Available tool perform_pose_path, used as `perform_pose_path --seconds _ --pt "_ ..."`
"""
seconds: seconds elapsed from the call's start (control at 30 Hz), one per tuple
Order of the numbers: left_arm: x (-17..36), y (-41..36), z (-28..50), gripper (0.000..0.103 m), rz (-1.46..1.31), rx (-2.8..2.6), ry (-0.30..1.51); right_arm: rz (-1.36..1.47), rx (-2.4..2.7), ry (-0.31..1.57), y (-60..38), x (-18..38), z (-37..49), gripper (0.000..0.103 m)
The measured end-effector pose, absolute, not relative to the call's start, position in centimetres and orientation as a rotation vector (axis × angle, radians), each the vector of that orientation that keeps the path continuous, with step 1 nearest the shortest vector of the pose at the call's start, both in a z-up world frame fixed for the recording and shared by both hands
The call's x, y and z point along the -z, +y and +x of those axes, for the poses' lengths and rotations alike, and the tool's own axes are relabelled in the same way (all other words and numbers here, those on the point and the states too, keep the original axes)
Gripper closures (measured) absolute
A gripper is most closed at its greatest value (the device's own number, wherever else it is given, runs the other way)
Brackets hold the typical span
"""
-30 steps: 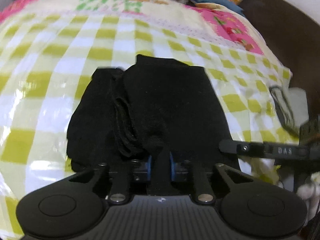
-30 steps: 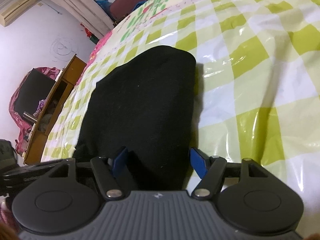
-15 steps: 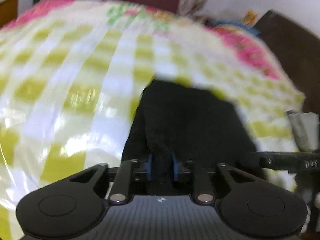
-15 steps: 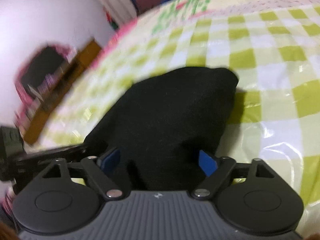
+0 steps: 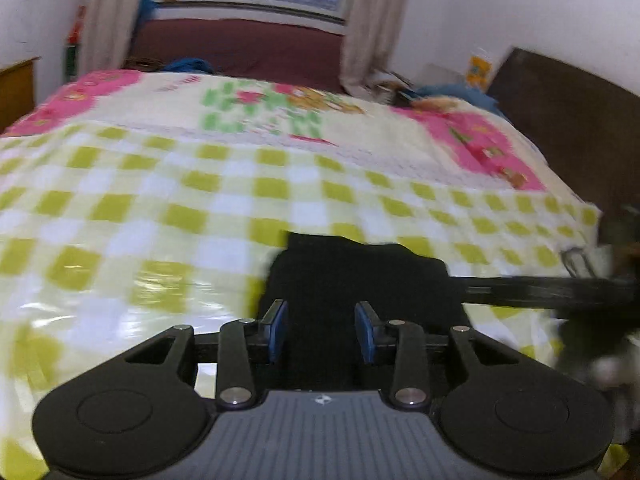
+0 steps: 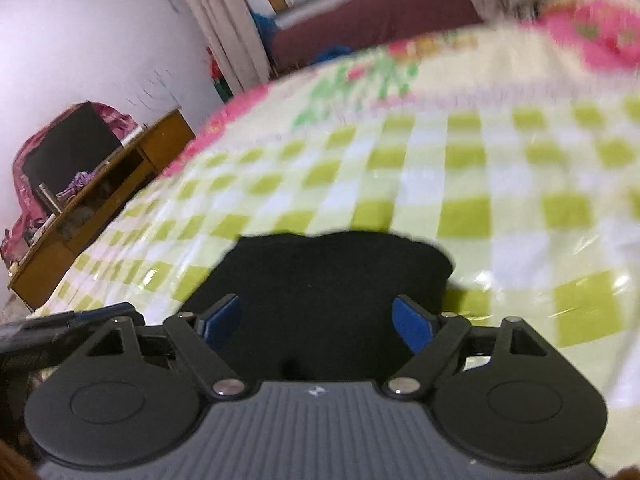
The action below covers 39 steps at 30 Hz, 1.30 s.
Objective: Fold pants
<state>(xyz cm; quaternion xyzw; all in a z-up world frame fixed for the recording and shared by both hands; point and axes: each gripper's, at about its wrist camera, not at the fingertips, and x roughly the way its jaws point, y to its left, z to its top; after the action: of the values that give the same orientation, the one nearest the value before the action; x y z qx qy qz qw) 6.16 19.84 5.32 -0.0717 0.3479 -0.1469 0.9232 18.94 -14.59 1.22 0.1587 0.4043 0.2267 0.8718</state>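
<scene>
The black pants (image 5: 352, 276) lie folded into a compact bundle on the yellow-checked sheet (image 5: 160, 216). My left gripper (image 5: 320, 330) hovers just over their near edge; its jaws are opening, and the blue pads (image 5: 276, 328) stand apart from the cloth with only fabric behind the gap. In the right wrist view the same pants (image 6: 332, 272) sit under my right gripper (image 6: 318, 324). Its jaws are wide and closing slightly, with the pads (image 6: 412, 328) clear of the cloth. The right gripper's black finger (image 5: 540, 288) reaches in from the right.
A floral blanket (image 5: 280, 112) covers the far half of the bed. A dark headboard (image 5: 560, 120) stands at the right, and a wooden desk (image 6: 100, 192) with clutter stands left of the bed. The left gripper's body (image 6: 60, 324) shows at the lower left.
The left gripper let go of the pinched fold and its jaws spread. Both grippers pulled back and rose, so the pants now sit lower and smaller in each view.
</scene>
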Motion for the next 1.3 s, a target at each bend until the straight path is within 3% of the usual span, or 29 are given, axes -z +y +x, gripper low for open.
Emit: perform_pose_path --seconds 0.17,0.4,0.6,0.77,1.3 --pt "0.1 18.3 9.1 0.054 -0.062 0.309 0.867 0.274 -0.373 0.934 -14.1 2.4 23.1 0.020" --pt "-2.6 19.2 7.8 0.054 -0.108 0.260 0.768 0.331 -0.400 0.822 -17.6 -1.3 17.4 0.023" --pt "-0.1 17.4 7.7 0.053 -0.002 0.176 0.845 0.299 -0.419 0.957 -15.8 2.8 14.8 0.024" --pt "-2.3 16.2 5.6 0.052 -0.008 0.150 0.827 0.277 -0.426 0.851 -16.8 -1.3 11.9 0.024" --pt "-3.4 12.0 -0.8 0.031 0.005 0.127 0.770 0.275 -0.435 0.826 -16.6 -2.2 4.9 0.024"
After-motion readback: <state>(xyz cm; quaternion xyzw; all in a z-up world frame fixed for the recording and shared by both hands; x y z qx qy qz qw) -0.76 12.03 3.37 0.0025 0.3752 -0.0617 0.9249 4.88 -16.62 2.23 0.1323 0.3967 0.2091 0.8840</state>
